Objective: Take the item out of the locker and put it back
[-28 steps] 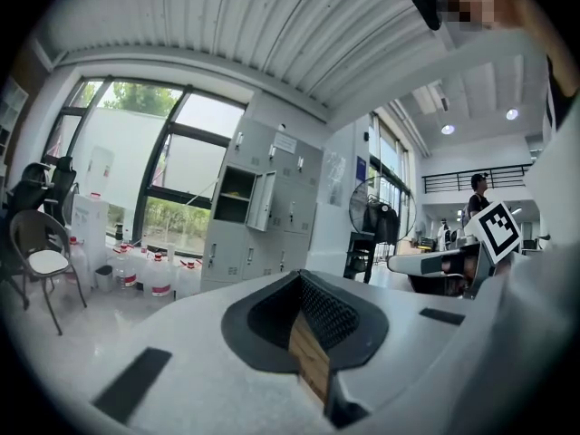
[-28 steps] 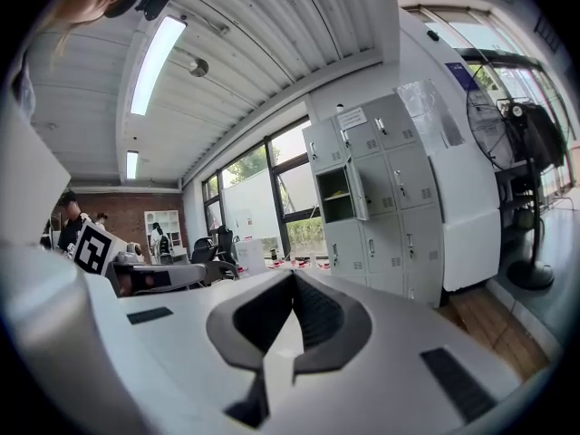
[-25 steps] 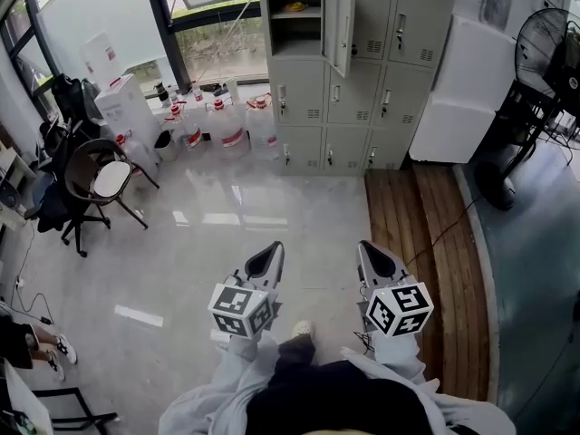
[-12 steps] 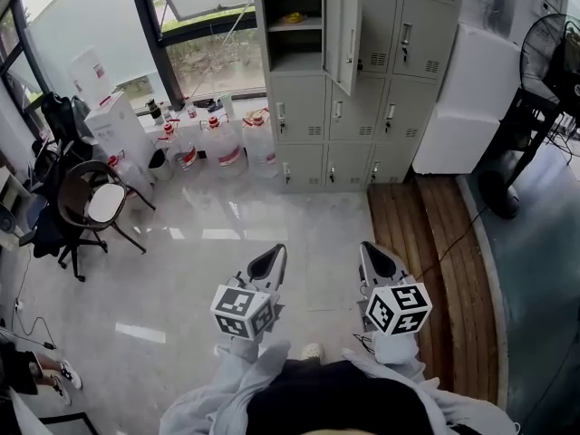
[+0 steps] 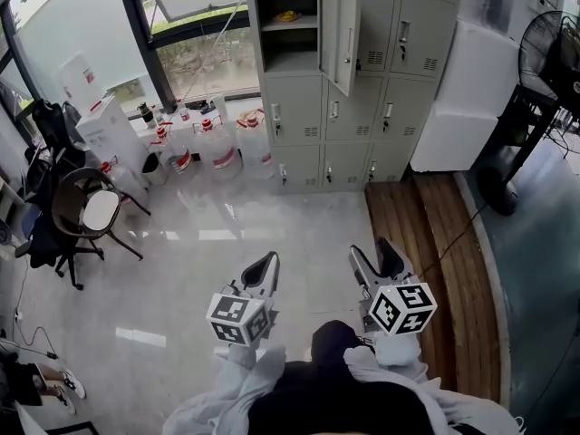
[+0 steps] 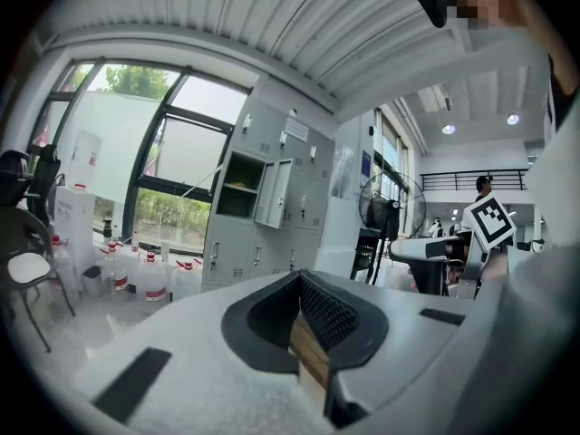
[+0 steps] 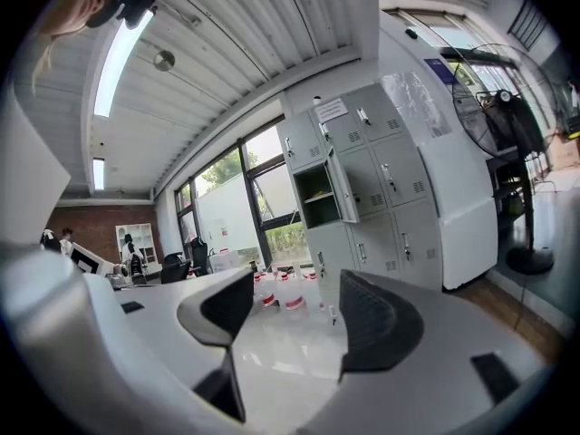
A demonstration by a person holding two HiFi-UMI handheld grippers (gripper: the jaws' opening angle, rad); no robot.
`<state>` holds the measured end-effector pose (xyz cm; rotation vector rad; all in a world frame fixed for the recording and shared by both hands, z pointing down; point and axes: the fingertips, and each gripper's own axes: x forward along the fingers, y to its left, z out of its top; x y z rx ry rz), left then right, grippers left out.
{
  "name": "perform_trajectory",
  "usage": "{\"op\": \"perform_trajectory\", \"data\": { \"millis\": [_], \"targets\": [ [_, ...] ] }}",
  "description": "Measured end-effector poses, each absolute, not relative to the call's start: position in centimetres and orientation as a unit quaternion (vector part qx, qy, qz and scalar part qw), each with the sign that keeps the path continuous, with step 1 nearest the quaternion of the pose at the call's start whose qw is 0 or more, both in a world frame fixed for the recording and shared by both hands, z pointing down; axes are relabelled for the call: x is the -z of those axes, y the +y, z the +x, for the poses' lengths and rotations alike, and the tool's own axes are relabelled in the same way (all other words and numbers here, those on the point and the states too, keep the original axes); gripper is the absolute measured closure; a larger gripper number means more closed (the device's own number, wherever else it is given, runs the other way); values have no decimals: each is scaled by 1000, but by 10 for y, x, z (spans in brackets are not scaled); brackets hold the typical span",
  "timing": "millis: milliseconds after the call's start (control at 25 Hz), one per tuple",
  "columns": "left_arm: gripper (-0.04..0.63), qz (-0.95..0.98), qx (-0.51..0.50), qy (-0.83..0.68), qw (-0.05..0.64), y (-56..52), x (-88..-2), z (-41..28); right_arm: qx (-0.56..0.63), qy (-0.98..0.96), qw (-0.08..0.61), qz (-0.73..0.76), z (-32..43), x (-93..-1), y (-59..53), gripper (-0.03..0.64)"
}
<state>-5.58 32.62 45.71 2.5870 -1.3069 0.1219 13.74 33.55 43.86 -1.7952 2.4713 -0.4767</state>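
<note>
The paper notice on the locker is too small for me to read. A yellow item lies on the upper shelf of the open compartment, whose door is swung out, well beyond both tongs across the floor. Red-labelled water jugs stand left of the locker. My left tongs are pressed together and empty. My right tongs have just been opening, with nothing between them.

Light grey sleeves, dark top maybe; marker cubes black-white.
</note>
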Motion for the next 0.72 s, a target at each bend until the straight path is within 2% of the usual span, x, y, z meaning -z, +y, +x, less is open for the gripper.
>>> {"op": "perform_trajectory", "data": {
  "millis": [200,720],
  "targets": [
    [589,886,-49,-443,126,323,-464,-53,162,801,24,-576,136,-444,331,272],
    [589,881,-49,-455,121,239,-464,-41,156,829,2,-537,130,-452,244,265]
  ]
}}
